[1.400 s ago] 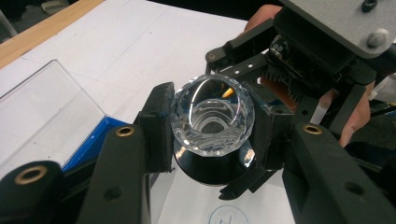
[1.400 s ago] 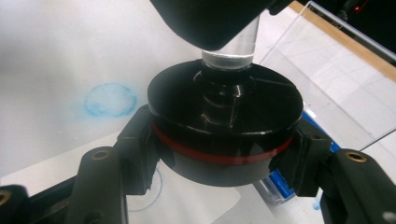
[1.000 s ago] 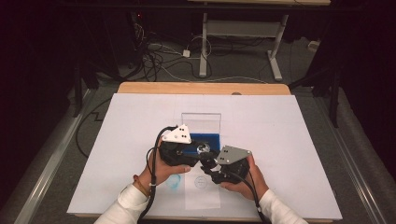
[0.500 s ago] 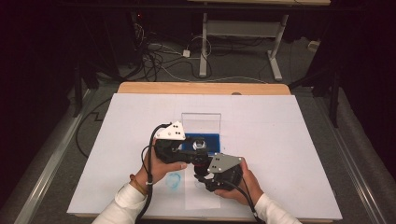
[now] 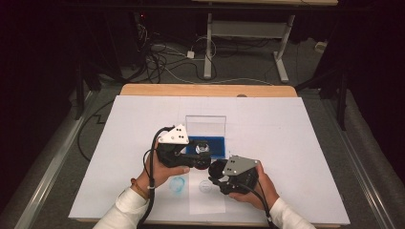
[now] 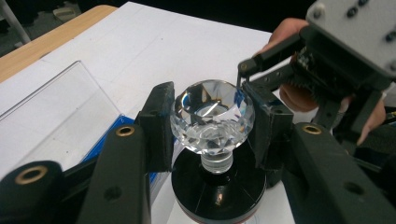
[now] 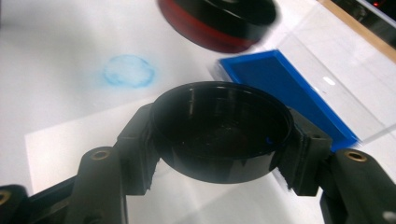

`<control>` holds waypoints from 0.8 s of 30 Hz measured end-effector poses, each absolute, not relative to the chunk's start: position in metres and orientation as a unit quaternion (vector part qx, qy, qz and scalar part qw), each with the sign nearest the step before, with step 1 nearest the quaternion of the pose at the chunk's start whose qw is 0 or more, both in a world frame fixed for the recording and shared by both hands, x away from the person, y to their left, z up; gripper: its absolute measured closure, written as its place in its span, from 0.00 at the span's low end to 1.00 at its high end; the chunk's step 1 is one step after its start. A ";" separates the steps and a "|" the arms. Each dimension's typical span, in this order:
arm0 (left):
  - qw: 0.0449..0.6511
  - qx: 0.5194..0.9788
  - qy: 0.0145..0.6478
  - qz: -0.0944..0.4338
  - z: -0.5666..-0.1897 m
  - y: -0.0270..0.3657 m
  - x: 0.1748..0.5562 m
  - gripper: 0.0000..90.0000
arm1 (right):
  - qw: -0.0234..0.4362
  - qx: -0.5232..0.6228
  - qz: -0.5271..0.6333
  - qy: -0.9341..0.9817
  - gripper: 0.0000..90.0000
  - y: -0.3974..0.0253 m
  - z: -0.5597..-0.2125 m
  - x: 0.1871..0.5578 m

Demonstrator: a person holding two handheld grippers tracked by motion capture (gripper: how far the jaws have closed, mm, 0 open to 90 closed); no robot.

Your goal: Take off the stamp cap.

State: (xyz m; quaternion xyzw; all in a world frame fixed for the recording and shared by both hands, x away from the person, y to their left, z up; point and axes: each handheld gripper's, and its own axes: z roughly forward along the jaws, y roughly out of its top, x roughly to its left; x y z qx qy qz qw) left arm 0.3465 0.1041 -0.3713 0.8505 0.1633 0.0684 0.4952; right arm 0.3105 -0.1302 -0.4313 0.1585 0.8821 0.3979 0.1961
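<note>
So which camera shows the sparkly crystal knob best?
The left gripper view: the crystal knob sits big and sharp between the left gripper jaws, above its black base. The high view shows it tiny. The right gripper view catches the base's blurred edge.

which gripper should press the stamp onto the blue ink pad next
Left. The left gripper is shut on the crystal-handled stamp, just beside the open blue ink pad. The right gripper is occupied: it is shut on the black cap.
</note>
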 end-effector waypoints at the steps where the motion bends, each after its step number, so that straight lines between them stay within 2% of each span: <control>1: 0.493 0.852 0.162 0.069 -0.371 0.104 0.346 0.61 | 0.199 0.165 0.398 0.880 0.43 -0.135 -0.429 0.311; 24: 0.477 0.851 0.190 0.109 -0.368 0.126 0.350 0.61 | 0.256 0.234 0.417 0.840 0.43 -0.208 -0.413 0.293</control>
